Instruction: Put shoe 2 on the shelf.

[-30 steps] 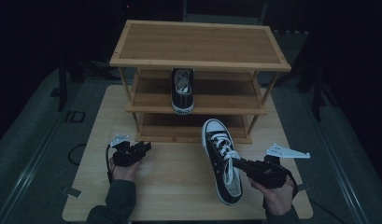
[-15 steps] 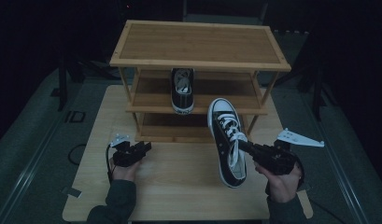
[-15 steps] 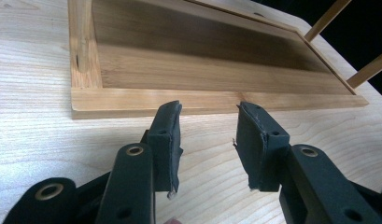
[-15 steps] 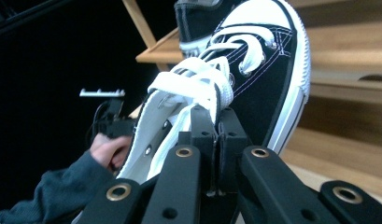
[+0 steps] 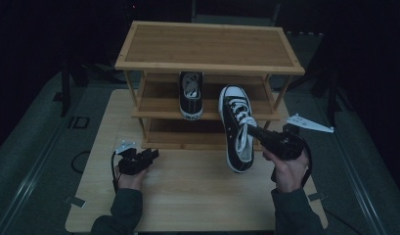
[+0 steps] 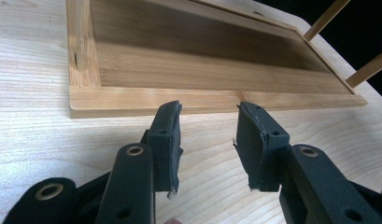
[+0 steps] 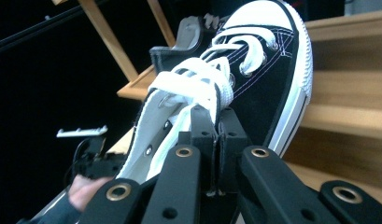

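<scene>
A black sneaker with white laces and toe cap hangs in the air in front of the wooden shoe rack, toe toward the middle shelf. My right gripper is shut on its side wall by the laces; in the right gripper view the sneaker fills the frame above the right gripper. A matching sneaker lies on the middle shelf, left of centre. My left gripper rests low over the table, open and holding nothing; the left gripper faces the rack's bottom shelf.
The rack stands at the back of a light wooden table. Its top shelf and bottom shelf hold nothing. Dark floor surrounds the table. The left hand and gripper appear far off in the right gripper view.
My right gripper has lifted the sneaker up and forward, from over the table toward the middle shelf. The left gripper has stayed where it was.
</scene>
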Demonstrator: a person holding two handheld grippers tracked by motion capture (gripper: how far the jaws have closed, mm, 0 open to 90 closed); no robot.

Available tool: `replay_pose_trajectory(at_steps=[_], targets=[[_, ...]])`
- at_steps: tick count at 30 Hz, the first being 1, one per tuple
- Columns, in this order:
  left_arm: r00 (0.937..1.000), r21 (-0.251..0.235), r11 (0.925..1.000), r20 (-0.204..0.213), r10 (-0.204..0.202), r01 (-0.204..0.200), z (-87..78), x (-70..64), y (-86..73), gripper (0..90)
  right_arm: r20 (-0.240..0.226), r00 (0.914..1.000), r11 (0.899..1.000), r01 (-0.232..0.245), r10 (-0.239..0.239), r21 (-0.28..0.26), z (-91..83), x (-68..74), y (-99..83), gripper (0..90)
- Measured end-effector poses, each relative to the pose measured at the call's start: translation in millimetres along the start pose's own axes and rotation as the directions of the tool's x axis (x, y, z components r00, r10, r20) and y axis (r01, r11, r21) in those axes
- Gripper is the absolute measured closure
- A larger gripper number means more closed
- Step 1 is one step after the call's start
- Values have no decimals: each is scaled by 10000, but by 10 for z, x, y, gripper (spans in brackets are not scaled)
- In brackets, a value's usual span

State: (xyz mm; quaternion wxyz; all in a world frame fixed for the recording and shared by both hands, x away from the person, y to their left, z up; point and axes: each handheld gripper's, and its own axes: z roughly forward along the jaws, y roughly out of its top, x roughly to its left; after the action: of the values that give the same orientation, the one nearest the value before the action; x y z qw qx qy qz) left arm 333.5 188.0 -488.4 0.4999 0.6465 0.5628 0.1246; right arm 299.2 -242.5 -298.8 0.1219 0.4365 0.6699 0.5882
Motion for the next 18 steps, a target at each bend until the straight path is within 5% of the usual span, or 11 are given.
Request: replay_pose_trajectory(at_steps=[18], targets=[[10000, -14, 10000, 33, 16, -16, -1, 6, 4, 606, 678, 9951, 9973, -716, 726, -162, 652, -217, 338, 883]])
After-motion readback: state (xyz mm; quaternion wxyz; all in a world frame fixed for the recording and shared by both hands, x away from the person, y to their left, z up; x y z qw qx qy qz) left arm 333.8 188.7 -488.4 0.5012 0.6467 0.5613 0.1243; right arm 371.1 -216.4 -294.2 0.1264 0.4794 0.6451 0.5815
